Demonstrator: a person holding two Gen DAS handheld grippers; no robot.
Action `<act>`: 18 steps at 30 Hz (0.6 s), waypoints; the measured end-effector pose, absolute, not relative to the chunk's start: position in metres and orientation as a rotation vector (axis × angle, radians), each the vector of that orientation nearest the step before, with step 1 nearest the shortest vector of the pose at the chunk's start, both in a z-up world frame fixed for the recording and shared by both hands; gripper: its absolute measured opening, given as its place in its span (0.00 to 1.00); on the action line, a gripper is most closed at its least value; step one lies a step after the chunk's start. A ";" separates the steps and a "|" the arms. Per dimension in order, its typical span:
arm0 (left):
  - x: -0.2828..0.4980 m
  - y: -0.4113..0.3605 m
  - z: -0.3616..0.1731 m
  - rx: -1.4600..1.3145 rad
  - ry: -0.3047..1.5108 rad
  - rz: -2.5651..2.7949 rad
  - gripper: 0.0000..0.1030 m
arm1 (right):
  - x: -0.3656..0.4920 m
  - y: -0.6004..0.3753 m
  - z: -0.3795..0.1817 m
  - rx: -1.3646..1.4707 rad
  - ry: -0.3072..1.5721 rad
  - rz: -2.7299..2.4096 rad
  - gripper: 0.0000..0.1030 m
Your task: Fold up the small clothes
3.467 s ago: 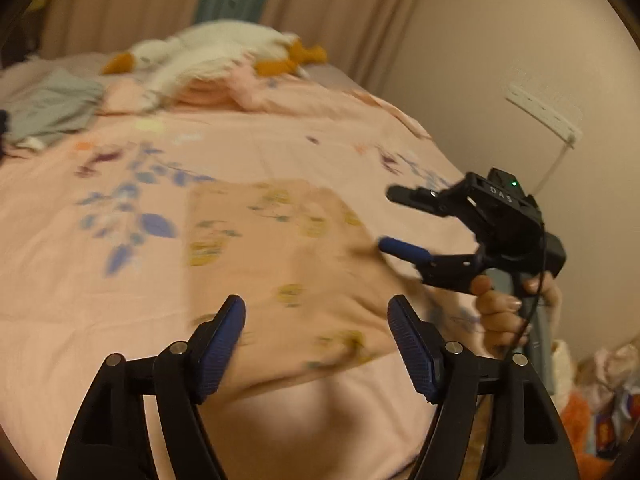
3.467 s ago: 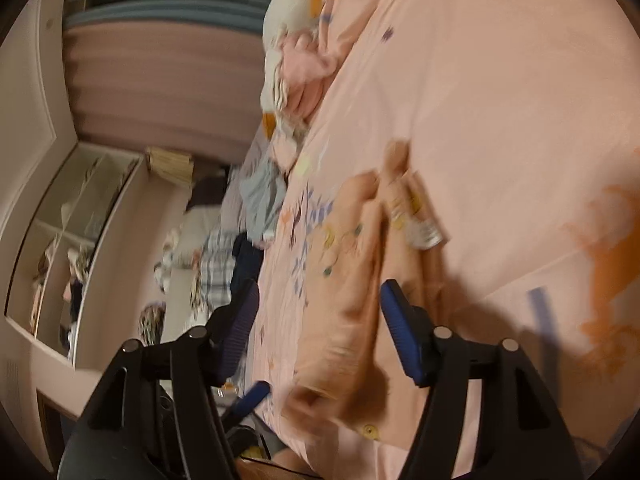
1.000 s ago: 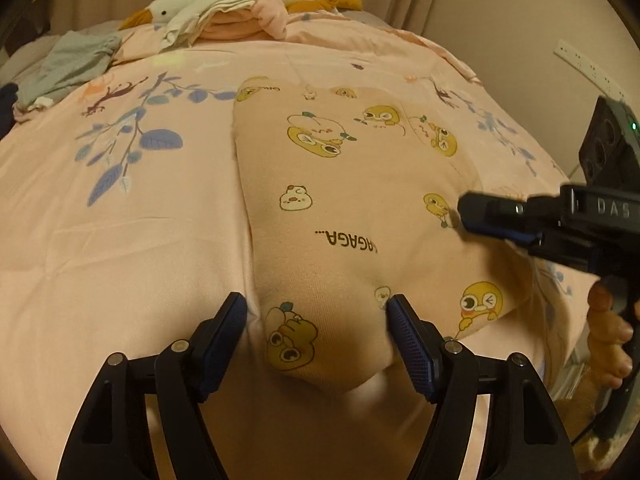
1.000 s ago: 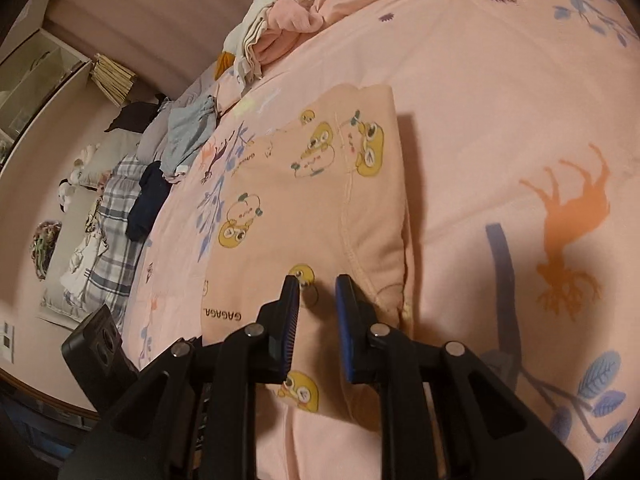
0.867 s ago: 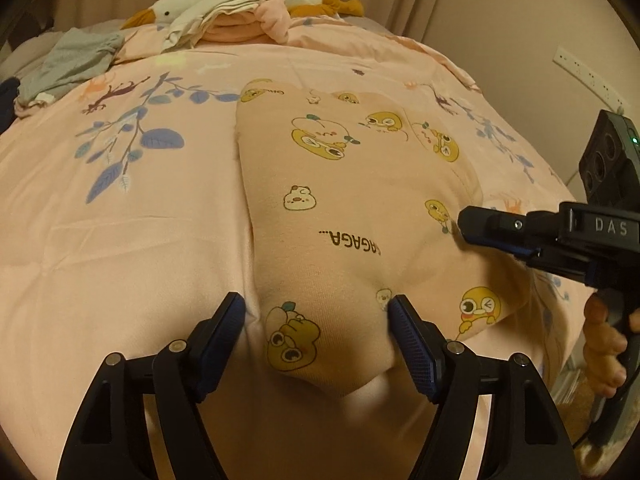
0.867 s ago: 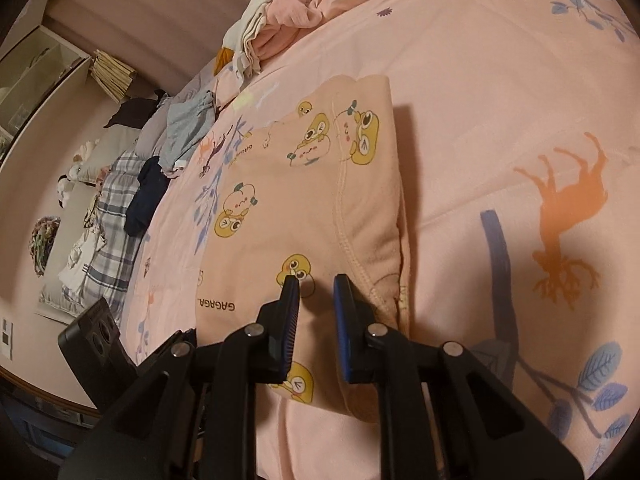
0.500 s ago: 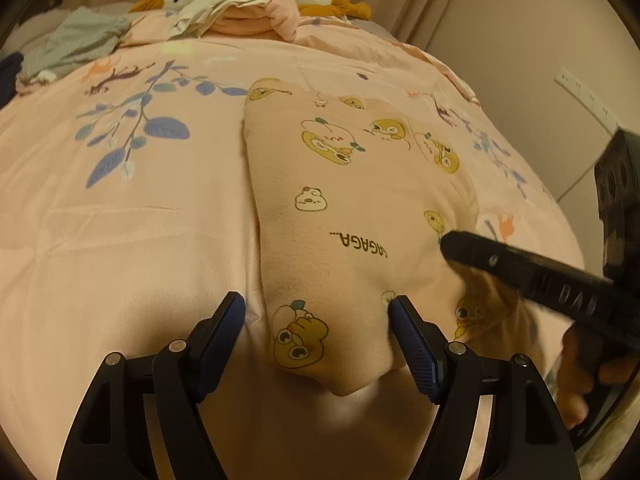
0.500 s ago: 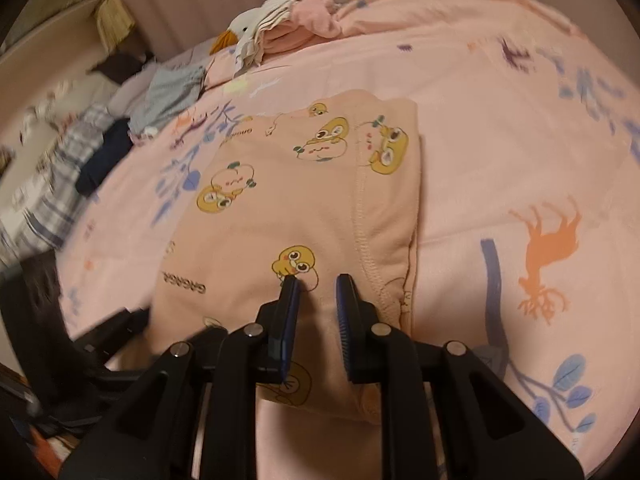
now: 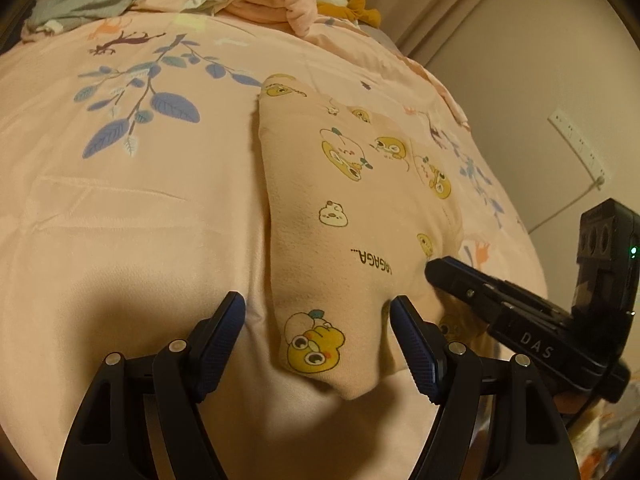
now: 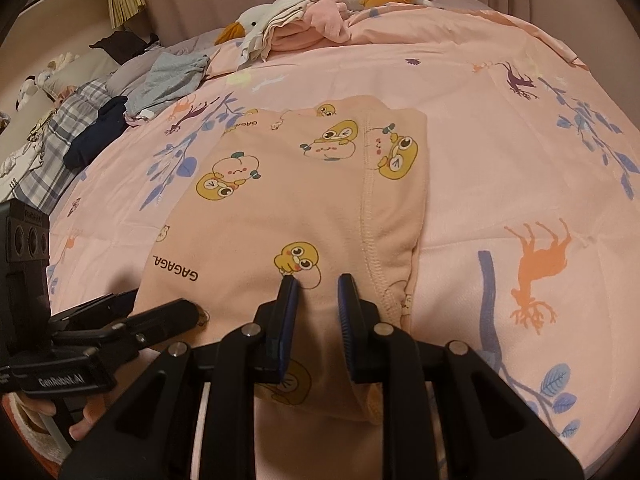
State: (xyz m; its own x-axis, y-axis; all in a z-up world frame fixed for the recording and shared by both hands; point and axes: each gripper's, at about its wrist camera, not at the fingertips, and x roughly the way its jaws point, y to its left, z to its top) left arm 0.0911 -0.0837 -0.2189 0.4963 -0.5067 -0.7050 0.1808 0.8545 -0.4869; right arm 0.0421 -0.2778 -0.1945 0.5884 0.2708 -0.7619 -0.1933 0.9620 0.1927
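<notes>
A small peach garment (image 9: 360,216) with yellow cartoon prints and "GAGAGA" lettering lies folded lengthwise on the pink bedspread (image 9: 132,240); it also shows in the right wrist view (image 10: 304,208). My left gripper (image 9: 318,328) is open, its fingers either side of the garment's near end. My right gripper (image 10: 316,280) is nearly shut with a narrow gap, tips low over the garment's near part by a seam; it also shows in the left wrist view (image 9: 432,270), at the garment's right edge. I cannot tell whether it pinches cloth. The left gripper also shows in the right wrist view (image 10: 160,308).
A stuffed duck with piled white and pink clothes (image 10: 316,12) lies at the bed's far end. Grey, navy and plaid clothes (image 10: 120,100) lie at the far left. A wall with a power strip (image 9: 580,148) stands right of the bed.
My right gripper, open 3.5 s ago, has narrowed and swung round to face along the garment. The garment now lies flat and folded. My left gripper stays open at its near end.
</notes>
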 end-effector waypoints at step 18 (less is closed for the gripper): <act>0.086 -0.082 -0.214 -0.355 0.965 -0.407 0.73 | 0.035 -0.269 -0.190 0.090 0.891 0.302 0.36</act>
State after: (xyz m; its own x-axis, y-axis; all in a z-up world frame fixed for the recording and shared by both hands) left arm 0.0861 -0.0823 -0.2142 0.5050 -0.4834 -0.7151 0.1741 0.8685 -0.4642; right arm 0.0354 -0.2691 -0.1905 0.5893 0.2961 -0.7517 -0.2216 0.9540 0.2021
